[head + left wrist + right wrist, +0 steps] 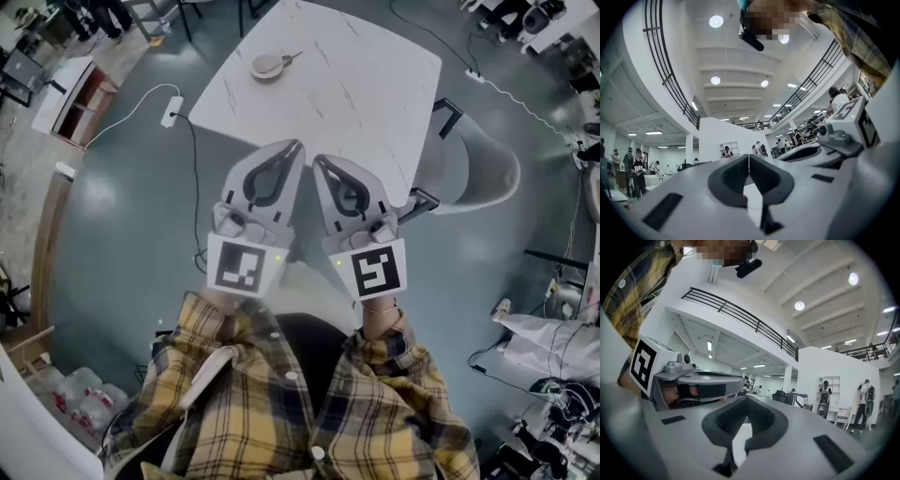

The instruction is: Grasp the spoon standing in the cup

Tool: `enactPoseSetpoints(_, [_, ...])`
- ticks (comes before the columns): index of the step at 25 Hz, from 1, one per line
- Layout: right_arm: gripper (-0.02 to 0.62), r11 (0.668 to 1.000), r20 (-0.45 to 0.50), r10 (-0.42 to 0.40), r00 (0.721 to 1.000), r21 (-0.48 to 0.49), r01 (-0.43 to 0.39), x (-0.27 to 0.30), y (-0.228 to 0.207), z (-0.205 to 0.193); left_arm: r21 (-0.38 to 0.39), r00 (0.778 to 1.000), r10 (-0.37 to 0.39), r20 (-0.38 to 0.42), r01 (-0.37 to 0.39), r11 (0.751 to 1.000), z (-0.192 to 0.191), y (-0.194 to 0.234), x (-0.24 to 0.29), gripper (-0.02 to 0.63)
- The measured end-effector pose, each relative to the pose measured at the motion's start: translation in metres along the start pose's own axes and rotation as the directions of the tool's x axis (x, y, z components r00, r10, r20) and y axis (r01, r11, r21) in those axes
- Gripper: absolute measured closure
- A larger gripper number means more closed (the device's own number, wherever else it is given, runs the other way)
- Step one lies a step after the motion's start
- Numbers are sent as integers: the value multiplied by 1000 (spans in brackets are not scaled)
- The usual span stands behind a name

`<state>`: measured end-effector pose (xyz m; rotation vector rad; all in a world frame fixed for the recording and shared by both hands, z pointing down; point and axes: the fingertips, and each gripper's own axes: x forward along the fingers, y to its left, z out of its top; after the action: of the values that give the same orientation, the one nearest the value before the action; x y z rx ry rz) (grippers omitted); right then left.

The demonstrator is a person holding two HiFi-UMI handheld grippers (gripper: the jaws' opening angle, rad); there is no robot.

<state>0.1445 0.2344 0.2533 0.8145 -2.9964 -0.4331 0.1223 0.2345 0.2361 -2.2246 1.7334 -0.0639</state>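
Note:
A pale cup (269,67) stands near the far edge of the white marbled table (366,103), with a spoon (292,58) leaning out of it to the right. My left gripper (297,143) and right gripper (317,159) are held side by side over the table's near corner, well short of the cup. Both are shut with nothing between their tips. In the left gripper view my left gripper (749,156) shows its tips meeting, with the right gripper's body (843,131) beside it. The right gripper (747,397) looks level across a big hall. Neither gripper view shows the cup.
A grey chair (478,169) stands at the table's right side. A power strip (172,110) with a cable lies on the floor to the left. Bottles (75,394) sit at the lower left, cluttered gear at the lower right. Several people (862,399) stand far off in the hall.

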Motion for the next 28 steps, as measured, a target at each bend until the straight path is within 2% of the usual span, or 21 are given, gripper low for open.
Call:
enactPoseSetpoints(11, [580,1000,16,14,1000,-3,-14,-5,0,1,26,1000,11,8,-11,1000,4,-4,-1,584])
enactPoseSetpoints(19, [580,999,27,46,999,-2,-46,-8,3,-4,27,999,52,-3,-52,998,-2,-3,-7,584])
enactPoseSetpoints(28, [580,999,24,42,999,11,-42,32,-20,-20,11,998,67,-8,-67,998,-22,29,25,584])
